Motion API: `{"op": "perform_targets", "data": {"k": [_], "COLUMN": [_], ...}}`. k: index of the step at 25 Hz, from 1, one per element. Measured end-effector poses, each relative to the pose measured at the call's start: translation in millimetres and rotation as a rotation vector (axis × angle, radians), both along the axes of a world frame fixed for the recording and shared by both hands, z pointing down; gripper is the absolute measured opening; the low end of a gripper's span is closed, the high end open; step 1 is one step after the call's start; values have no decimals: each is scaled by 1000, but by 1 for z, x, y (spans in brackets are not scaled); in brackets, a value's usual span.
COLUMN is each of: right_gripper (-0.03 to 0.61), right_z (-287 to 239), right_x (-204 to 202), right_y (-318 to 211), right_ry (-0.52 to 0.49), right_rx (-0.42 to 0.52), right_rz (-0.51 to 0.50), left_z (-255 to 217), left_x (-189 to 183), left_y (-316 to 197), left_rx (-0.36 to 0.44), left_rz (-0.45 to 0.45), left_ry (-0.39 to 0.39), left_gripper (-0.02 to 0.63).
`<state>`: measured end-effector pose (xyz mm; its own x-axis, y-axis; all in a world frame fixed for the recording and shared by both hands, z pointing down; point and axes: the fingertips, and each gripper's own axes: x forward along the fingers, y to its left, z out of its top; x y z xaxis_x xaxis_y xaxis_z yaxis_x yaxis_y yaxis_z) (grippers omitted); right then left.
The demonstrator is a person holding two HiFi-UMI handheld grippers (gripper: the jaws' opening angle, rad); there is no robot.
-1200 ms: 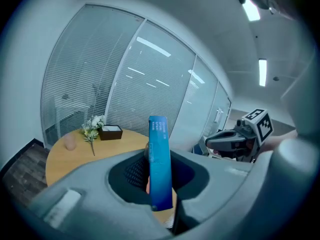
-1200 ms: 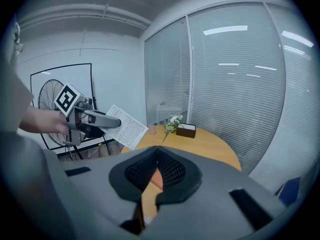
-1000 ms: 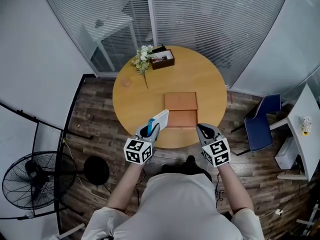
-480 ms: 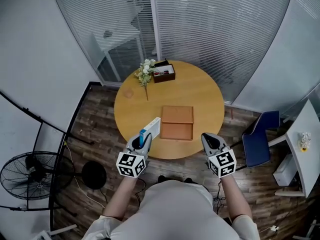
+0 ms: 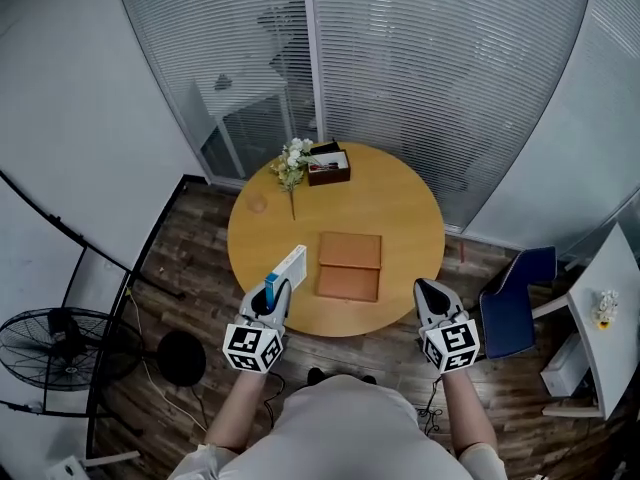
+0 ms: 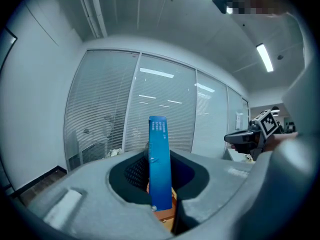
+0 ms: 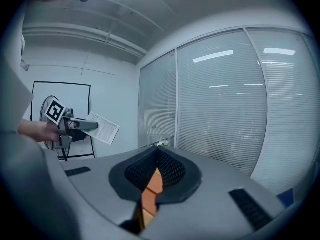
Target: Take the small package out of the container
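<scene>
Now | your left claw (image 5: 274, 293) pinches the small package (image 5: 289, 266), held clear, left of the container (image 5: 349, 266) (removal looks done) | right claw (image 5: 428, 290) pressed together, empty | remaining: perhaps setting it down

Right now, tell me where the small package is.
In the head view's lower left, the small package is clamped in the left gripper, at the round table's near-left edge, just left of the brown container.
</scene>
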<state>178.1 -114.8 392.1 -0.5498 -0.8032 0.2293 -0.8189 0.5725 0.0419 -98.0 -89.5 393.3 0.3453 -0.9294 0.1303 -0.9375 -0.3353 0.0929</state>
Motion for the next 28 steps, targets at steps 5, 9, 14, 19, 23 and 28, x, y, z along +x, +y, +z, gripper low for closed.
{"op": "perform_targets", "data": {"k": [5, 9, 14, 19, 23, 28], "right_gripper": [3, 3, 3, 3, 3, 3], "right_z": [-3, -6, -7, -9, -8, -7], "right_x": [6, 7, 6, 5, 3, 0], "right_y": [-6, -9, -11, -14, -14, -19], "right_ry": [-1, -22, -20, -19, -16, -14], "right_rx": [18, 20, 23, 24, 20, 16], "right_rz": [4, 13, 10, 8, 5, 0], "left_z": [3, 3, 2, 2, 2, 4], "left_x": [-1, 1, 3, 6, 6, 4], "left_y": [-5, -8, -11, -16, -16, -20], "left_rx": [-6, -7, -4, -6, -7, -10], "left_rz": [-12, -10, -8, -5, -5, -8], "left_ry": [3, -5, -9, 1, 7, 7], "left_gripper": [67, 67, 67, 67, 67, 67]}}
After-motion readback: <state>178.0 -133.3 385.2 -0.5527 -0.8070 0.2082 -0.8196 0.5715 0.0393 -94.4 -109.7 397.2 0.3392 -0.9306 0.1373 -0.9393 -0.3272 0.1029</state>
